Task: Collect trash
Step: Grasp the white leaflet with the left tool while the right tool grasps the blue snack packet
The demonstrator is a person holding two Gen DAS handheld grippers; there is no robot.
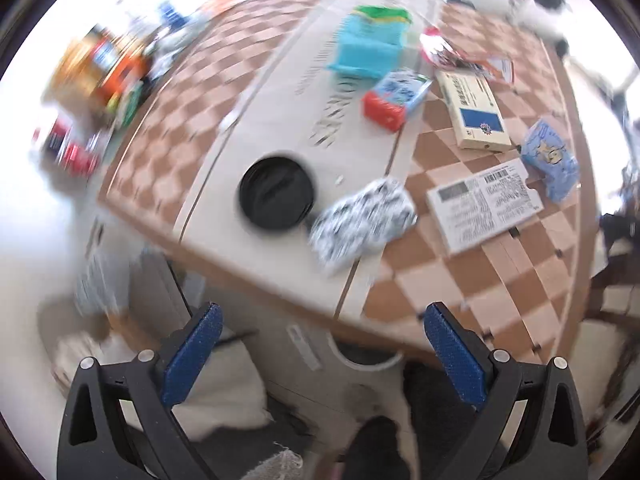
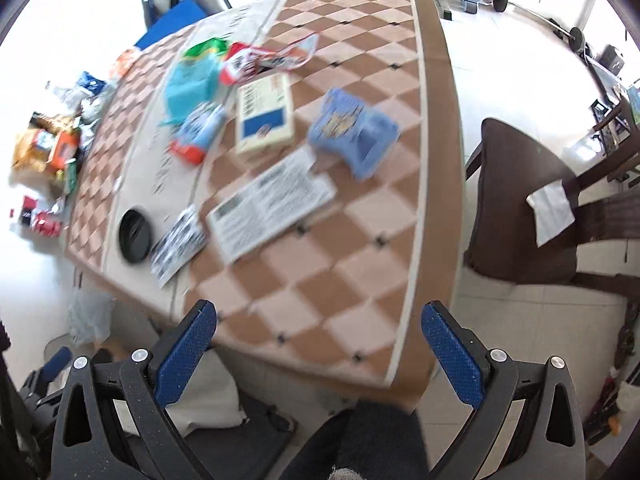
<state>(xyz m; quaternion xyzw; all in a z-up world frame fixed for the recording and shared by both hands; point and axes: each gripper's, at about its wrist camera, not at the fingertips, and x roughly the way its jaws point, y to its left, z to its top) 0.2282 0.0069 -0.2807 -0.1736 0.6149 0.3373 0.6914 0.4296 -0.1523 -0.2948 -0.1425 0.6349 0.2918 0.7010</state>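
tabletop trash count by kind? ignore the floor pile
Flat cartons: 2, the cream and blue carton and the white printed carton
Small boxes: 3, teal box, red-ended box, light blue box
Wrappers: 2, red wrapper, black-and-white wrapper
Black lid: 1
Total: 8

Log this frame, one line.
phase: approach | left gripper: open, empty | right gripper: open, empty | trash on table: untouched | black hole: unobstructed
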